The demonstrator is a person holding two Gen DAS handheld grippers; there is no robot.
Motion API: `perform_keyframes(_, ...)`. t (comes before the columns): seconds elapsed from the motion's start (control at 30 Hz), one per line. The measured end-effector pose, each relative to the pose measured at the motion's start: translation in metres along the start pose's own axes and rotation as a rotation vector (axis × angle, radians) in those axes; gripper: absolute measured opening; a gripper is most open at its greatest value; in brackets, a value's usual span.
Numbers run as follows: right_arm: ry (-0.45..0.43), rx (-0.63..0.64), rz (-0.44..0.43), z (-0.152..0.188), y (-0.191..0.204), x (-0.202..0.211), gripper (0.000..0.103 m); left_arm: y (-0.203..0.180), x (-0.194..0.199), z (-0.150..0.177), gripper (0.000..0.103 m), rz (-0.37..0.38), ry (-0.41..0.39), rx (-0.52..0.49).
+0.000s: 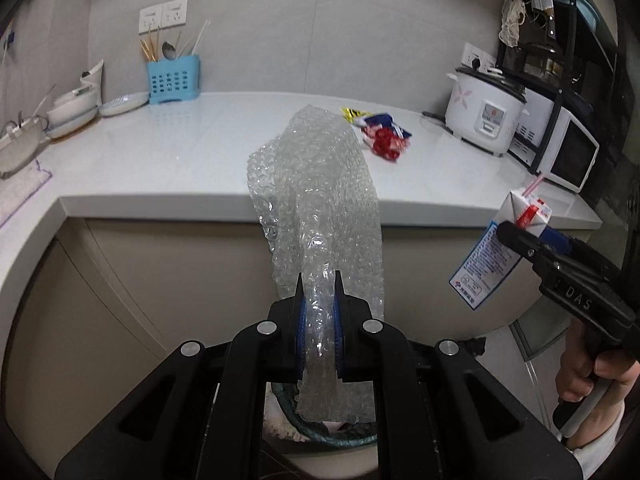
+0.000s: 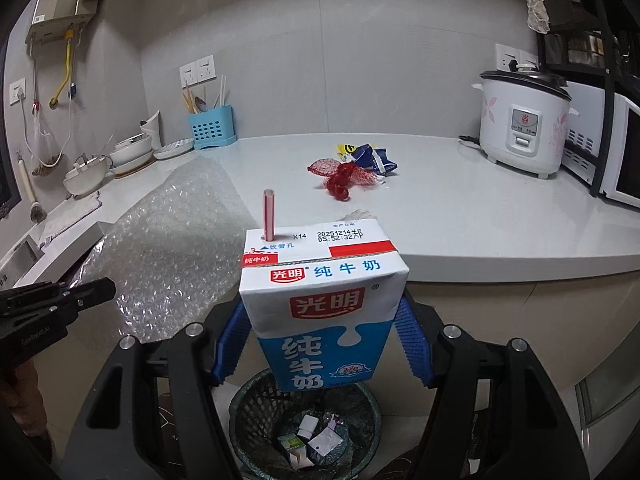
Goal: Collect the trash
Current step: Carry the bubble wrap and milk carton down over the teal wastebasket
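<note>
Below the grey kitchen counter (image 2: 460, 220) sits a mesh bin (image 2: 248, 400), over which the right gripper (image 2: 320, 344) clamps a milk carton (image 2: 320, 304) and the left gripper (image 1: 319, 320) pinches bubble wrap (image 1: 316, 184), so the drop-off step seems in hand, calling next for both claws to part.

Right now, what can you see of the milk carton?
The milk carton is a small white and blue paper box with red logos and Chinese print. A pink straw stands in its top hole. It is upright, clamped at its sides by the right gripper, above the mesh trash bin.
</note>
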State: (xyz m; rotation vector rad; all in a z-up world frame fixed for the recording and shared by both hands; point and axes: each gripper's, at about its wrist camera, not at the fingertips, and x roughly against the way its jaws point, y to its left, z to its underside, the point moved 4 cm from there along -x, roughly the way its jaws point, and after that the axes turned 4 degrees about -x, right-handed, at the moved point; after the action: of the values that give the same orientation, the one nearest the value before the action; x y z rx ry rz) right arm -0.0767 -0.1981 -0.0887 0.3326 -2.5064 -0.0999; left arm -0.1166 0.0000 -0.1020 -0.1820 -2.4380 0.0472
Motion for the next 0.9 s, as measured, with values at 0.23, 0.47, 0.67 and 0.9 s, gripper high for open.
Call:
perform_keyframes(0.23,0.044,-0.007,0.009,0.035,0.002,-0.003,0.063,-0.009,-0.013,0.042,0.009,0.021,0.080,-0.023)
perform_keyframes(0.47,0.099,0.003,0.018,0.069,0.003,-0.017,0.063,-0.013,-0.033,0.077,0.009,0.034,0.165,-0.032)
perform_keyframes(0.67,0.160,-0.005,0.031,0.096,-0.002,-0.039,0.063,-0.016,-0.061,0.097,0.009,0.023,0.231,-0.040)
perform_keyframes(0.9,0.262,-0.015,0.039,0.132,-0.007,-0.080,0.063,-0.014,-0.109,0.118,0.009,0.021,0.330,-0.029)
